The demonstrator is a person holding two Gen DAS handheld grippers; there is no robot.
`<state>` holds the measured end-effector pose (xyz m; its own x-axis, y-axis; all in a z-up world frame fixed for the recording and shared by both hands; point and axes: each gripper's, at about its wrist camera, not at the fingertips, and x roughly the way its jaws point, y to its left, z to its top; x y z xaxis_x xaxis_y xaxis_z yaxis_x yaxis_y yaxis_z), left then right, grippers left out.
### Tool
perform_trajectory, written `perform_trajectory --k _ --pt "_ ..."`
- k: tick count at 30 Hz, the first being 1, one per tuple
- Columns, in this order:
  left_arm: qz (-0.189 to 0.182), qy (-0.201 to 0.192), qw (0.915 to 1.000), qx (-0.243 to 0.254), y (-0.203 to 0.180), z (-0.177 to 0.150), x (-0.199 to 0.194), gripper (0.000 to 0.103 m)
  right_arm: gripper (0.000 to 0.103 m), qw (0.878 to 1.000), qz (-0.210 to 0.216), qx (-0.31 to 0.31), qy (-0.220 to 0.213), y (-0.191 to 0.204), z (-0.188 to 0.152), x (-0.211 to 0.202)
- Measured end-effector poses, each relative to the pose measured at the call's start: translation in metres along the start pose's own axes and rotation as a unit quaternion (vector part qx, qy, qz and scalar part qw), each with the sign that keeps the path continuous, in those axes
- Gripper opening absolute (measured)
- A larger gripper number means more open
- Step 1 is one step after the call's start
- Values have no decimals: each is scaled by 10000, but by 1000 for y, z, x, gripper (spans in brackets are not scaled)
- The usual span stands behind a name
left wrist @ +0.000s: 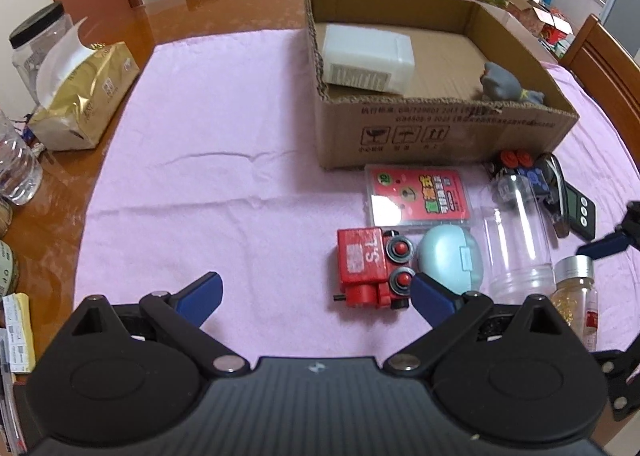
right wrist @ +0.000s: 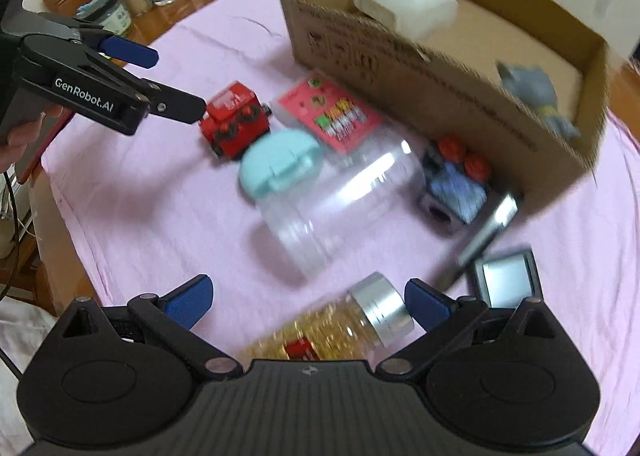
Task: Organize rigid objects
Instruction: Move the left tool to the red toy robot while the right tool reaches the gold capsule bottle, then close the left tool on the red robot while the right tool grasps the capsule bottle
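A cardboard box (left wrist: 440,132) stands on the pink cloth (left wrist: 220,176) covering the table (left wrist: 240,0), and two things are already lodged inside it: a white plastic container (left wrist: 366,56) at the left end and a grey toy figure (left wrist: 504,86) at the right. The remaining rigid objects are gathered just in front of the box: a red toy train (left wrist: 370,272), a pale blue round case (left wrist: 450,258) touching it, a pink card pack (left wrist: 416,196), a clear plastic jar (left wrist: 516,232) lying on its side, a blue toy vehicle (right wrist: 456,184), and a silver-capped bottle of gold beads (right wrist: 344,326). The left hand-held gripper (left wrist: 316,292) is held wide open and empty, low over the cloth with its right finger beside the red train. The right hand-held gripper (right wrist: 308,302) is likewise spread wide and empty, with the capped bottle lying between its fingers; the right view is blurred. The step in hand is judged to be the approach to the next pick, probably the bottle. Closure across the bottle's body would be called for, then a lift over the near wall of the box.
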<state>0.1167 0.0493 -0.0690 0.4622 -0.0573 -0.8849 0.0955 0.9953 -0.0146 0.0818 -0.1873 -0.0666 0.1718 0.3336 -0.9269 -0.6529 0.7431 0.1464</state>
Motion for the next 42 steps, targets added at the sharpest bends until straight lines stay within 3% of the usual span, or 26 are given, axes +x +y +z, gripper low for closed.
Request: perform_trajectory --k 11,19,25,36,42 --pt "-179 36 9995 252 -15 -2 25 100 103 9976 -366 583 51 17 -35 2" --pt "259 47 9987 438 -4 -10 36 100 103 9909 -983 917 -81 23 -42 14" --pt "-95 68 9990 441 3 -11 45 101 103 9897 -1130 868 -170 28 -46 18" --pt "-175 -136 9979 601 -3 -6 52 102 103 9855 -1253 1016 -529 32 -49 18" --pt "-285 -250 9947 959 -5 -5 48 89 103 9825 -1324 1199 -529 34 -45 21"
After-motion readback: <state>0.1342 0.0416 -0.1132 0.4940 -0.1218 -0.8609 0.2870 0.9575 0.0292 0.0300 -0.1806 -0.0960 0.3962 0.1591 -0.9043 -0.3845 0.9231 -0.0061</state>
